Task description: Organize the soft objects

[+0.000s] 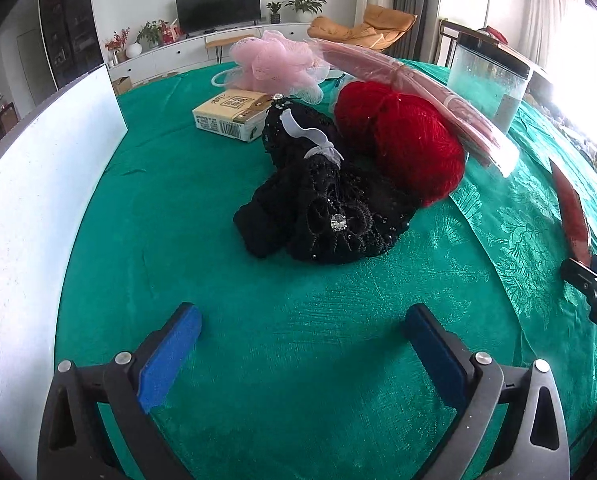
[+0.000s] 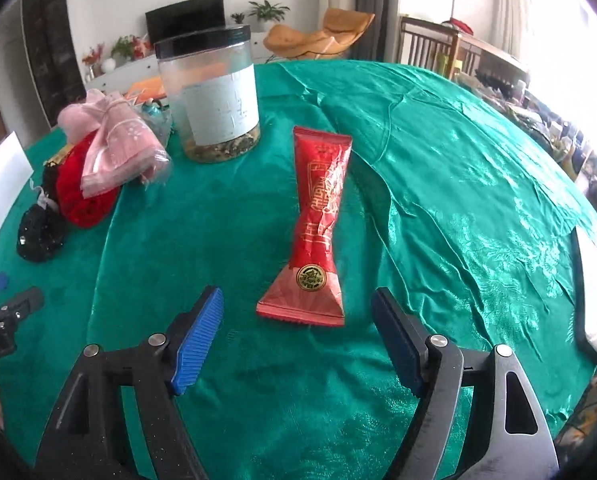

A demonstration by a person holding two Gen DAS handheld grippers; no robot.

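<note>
Both grippers gape wide, holding nothing: the left gripper (image 1: 300, 334) faces the black beaded fabric (image 1: 326, 204), with the red yarn (image 1: 402, 136) touching behind it; the right gripper (image 2: 298, 316) (2 blue pads) straddles the red packet (image 2: 318, 228).

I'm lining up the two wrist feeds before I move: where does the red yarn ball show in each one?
Left wrist: red yarn ball sits right of centre, behind the black lace bundle.
Right wrist: red yarn ball is at the far left, under the pink packaged cloth.
Shared landmark: the black-lidded clear jar, standing beyond the yarn in both.
</note>
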